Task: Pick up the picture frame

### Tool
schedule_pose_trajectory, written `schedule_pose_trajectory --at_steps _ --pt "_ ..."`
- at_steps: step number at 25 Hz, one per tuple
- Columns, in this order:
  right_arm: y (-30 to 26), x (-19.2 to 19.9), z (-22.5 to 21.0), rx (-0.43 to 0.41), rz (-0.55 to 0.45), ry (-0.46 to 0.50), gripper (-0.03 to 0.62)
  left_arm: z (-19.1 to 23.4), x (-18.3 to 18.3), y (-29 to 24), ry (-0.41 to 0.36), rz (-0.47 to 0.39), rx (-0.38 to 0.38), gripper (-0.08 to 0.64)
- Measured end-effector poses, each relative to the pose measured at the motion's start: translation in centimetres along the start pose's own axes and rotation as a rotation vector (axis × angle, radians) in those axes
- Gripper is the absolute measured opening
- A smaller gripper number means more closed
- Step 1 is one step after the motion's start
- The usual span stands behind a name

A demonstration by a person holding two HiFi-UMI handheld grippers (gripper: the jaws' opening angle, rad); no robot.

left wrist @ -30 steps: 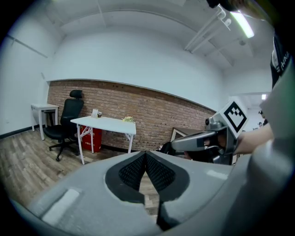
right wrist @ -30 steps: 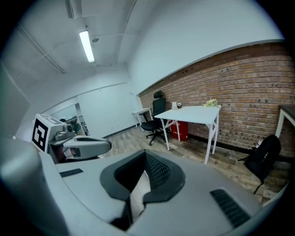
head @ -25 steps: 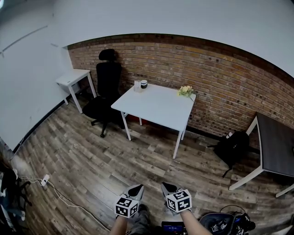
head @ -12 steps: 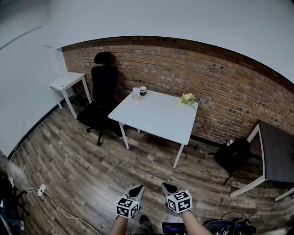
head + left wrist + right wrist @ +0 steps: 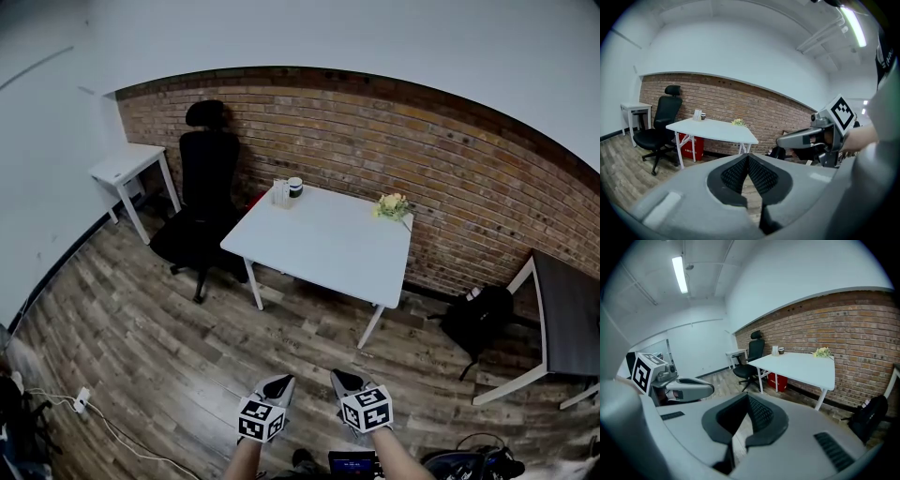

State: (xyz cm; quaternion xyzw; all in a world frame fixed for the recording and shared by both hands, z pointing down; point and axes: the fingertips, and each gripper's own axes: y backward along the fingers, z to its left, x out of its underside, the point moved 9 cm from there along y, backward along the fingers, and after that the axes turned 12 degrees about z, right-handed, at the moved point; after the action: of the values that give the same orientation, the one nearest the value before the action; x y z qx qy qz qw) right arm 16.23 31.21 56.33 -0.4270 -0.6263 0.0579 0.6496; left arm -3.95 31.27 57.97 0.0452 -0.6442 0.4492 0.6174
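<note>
Head view: the frame [image 5: 278, 192] stands upright at the table's [image 5: 328, 253] far corner, just beside a cup [image 5: 294, 187] whose contents I cannot tell. The left gripper [image 5: 279, 383] and right gripper [image 5: 342, 381] are well short of the table. Left gripper view: jaws pressed together, empty. Right gripper view: likewise. The frame looks light, stiff, likely slippery and easily toppled, so it is best pinched across its top edge.

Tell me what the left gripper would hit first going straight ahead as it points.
Probably the floor in front of the table: the left gripper, shut and empty, tilts slightly down, with nothing between. Depth is unclear.
</note>
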Motion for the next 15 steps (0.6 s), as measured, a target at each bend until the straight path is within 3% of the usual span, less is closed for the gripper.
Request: schedule_pose_trajectory --at_steps 15 --pt "-6.0 -3.4 -0.3 -0.014 0.028 0.000 0.008 6.0 -0.8 -2.1 0.035 0.016 0.006 0.011"
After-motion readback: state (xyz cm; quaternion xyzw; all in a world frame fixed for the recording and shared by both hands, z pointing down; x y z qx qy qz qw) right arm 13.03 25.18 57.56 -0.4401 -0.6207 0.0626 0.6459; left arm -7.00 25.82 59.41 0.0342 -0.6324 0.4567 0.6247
